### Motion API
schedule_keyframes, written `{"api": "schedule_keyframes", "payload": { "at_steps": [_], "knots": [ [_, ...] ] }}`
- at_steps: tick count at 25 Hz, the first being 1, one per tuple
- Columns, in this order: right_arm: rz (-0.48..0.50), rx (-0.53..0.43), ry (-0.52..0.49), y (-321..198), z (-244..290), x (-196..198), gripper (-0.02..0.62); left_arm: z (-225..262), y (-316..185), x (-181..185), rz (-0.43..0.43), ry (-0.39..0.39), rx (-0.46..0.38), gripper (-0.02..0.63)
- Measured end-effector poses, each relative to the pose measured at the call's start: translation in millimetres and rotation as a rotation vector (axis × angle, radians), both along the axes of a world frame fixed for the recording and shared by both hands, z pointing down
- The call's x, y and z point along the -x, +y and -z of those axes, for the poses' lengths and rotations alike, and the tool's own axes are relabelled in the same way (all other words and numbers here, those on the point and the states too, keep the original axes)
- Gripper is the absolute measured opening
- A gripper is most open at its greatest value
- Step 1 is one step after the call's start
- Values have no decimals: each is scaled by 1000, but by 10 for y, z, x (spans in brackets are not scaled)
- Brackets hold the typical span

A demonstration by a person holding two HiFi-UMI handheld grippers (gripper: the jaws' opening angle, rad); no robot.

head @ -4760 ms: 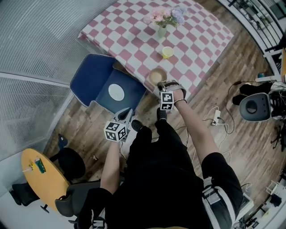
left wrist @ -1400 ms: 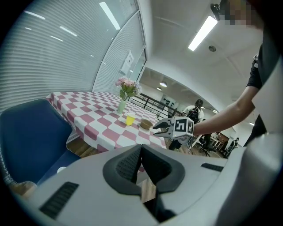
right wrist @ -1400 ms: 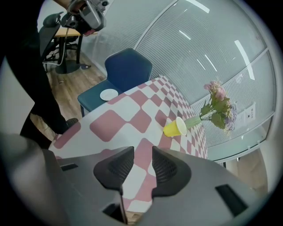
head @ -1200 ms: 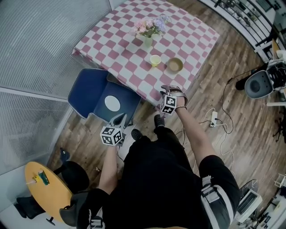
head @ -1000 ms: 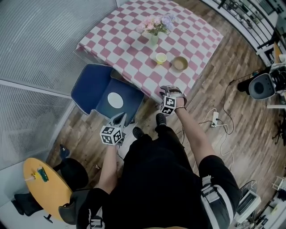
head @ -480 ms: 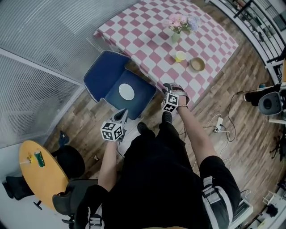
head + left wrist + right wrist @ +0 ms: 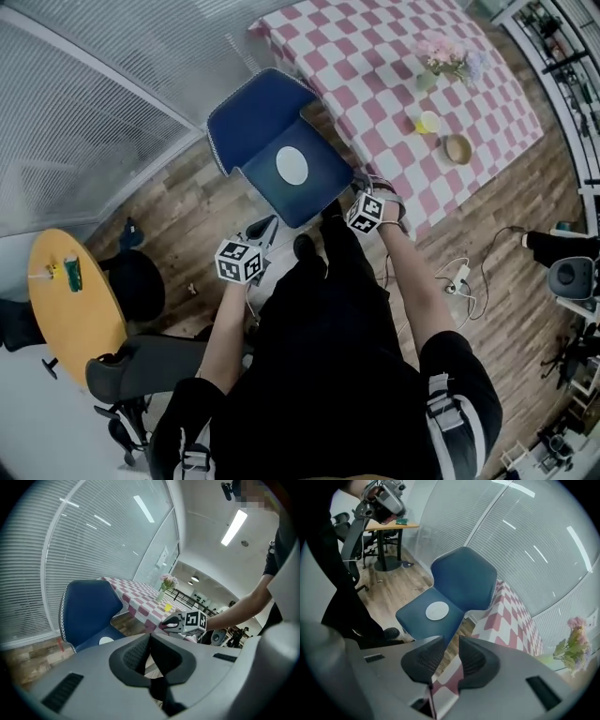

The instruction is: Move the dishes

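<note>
A white plate lies on the seat of a blue chair; it also shows in the right gripper view. A tan bowl and a yellow cup stand on the pink-checked table. My right gripper hangs at the chair's near right corner, between chair and table. Its jaws stand apart and have just been closing, with nothing between them. My left gripper is nearer me, left of the chair's front, and its tips meet on nothing.
A vase of flowers stands on the table beyond the cup. A round yellow table and a black office chair are at my left. A power strip with cables lies on the wood floor at right. Blinds line the wall.
The bowl, first right in front of the right gripper, now sits on the table away from it. Both grippers have shifted from the table toward the blue chair, and the right jaws have narrowed.
</note>
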State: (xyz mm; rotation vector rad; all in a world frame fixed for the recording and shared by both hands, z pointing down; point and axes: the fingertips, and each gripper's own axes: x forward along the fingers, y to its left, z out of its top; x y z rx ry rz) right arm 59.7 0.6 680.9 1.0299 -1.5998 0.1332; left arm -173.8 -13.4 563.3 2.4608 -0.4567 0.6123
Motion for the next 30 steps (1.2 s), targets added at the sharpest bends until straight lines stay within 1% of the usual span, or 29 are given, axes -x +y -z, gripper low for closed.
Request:
{"api": "schedule_keyframes", "payload": {
  "at_steps": [4,7,13,17,20,25,27,30],
  "knots": [
    [50,29,-30,-201,-217,166,112,-118,-116,125,57,-24,16,21],
    [74,55,-58,-375,-371,233,110,-194,-216,145,96,-36,34,21],
    [50,111,-141,-717,-700,274,110,-363,-476,19,137,-52,59,21],
    [60,164,-188,-814,-1004,280,103,-489,-584,-113,169,-54,83,21],
    [48,193,-211,-906,-1236,220,103,-627,-669,-205,182,-60,99,21],
    [82,214,-242,-1000,-1561,275,94,-889,-704,-245,199,-88,130,21],
    [83,222,-282,-1014,-1707,303,92,-1008,-705,-276,208,-96,139,21],
    [55,229,-385,-1058,-1936,353,78,-1195,-736,-330,227,-103,150,21]
  ]
}}
